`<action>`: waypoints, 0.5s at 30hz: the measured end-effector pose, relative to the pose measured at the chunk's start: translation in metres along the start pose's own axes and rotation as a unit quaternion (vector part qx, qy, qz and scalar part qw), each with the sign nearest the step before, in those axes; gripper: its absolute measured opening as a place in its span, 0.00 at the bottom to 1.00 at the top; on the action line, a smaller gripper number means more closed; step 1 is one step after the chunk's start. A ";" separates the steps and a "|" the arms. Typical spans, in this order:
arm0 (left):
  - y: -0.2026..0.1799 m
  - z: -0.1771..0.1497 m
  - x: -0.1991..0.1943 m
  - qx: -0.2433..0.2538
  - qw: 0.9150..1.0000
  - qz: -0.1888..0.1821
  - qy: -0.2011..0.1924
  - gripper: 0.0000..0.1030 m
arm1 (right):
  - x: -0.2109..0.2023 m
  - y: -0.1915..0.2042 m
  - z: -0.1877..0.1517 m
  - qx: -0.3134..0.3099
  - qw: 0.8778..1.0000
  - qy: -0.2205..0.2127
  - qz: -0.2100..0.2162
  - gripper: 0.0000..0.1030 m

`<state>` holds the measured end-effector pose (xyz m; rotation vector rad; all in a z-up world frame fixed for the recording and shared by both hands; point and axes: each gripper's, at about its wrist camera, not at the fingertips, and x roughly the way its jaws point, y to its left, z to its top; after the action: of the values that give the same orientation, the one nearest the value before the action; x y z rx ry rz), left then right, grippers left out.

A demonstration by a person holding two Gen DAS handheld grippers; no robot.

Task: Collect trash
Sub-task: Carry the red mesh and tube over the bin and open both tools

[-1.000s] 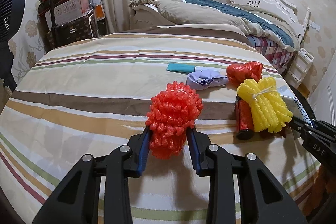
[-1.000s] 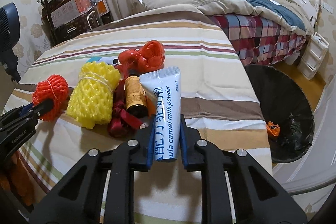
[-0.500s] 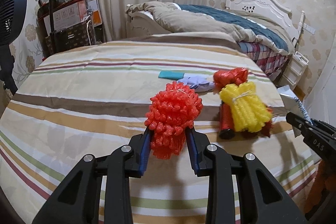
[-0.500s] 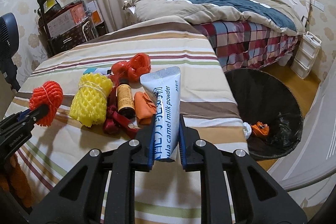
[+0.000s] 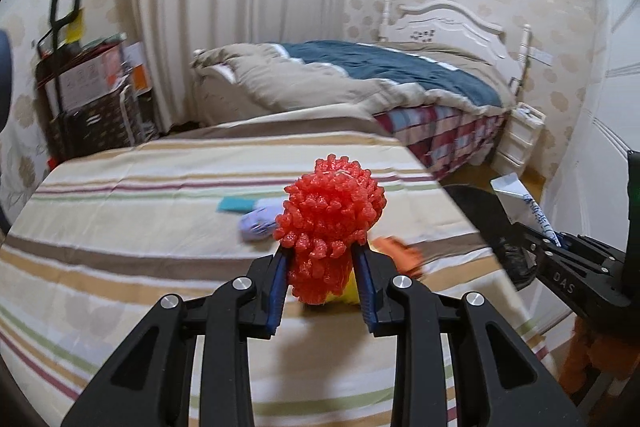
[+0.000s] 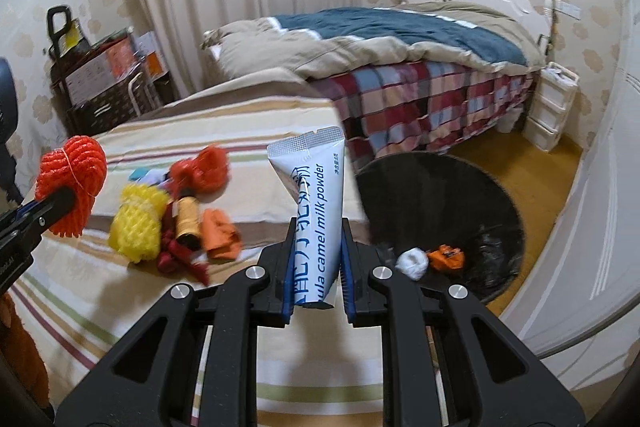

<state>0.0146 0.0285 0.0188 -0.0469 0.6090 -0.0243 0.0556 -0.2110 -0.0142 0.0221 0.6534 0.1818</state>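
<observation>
Both loads have lifted off the striped surface (image 6: 280, 379): the left gripper (image 5: 322, 277) pinches the red foam net (image 5: 330, 213), the right gripper (image 6: 316, 267) the milk-powder sachet (image 6: 316, 211) (upright between its fingers), now nearer the black bin (image 6: 492, 195) beyond the right fingers; drop-off looks next.

- You are gripping a red foam net (image 5: 330, 223) between the left gripper's (image 5: 323, 281) pads, lifting it clear of the striped table (image 5: 160, 227).
- You are pinching a white-and-blue camel milk powder sachet (image 6: 316, 211) upright in the right gripper (image 6: 316, 277), its crimped end pointing up.
- A yellow foam net (image 6: 138, 223), an amber bottle (image 6: 188, 221), a red mesh wad (image 6: 204, 169) and an orange scrap (image 6: 220, 235) are lying clustered near the table's right edge.
- A black-lined bin (image 6: 448, 187) is standing beside that edge, holding a white wad (image 6: 412, 263) and an orange wrapper (image 6: 447, 256).
</observation>
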 end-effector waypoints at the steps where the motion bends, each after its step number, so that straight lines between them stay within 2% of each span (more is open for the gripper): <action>1: -0.006 0.003 0.002 0.005 1.000 -0.005 -0.002 0.30 | -0.001 -0.006 0.001 0.003 1.000 -0.002 -0.005 0.17; 8: -0.055 0.021 0.023 0.038 0.998 -0.037 -0.015 0.30 | 0.008 -0.047 0.011 0.026 0.999 -0.007 -0.042 0.17; 15: -0.099 0.033 0.060 0.063 0.996 -0.056 -0.013 0.30 | 0.029 -0.084 0.016 0.051 0.996 0.003 -0.068 0.17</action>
<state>0.0819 -0.0713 0.0161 0.0416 0.5771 -0.1700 0.1014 -0.2883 -0.0260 0.0747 0.6670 0.0182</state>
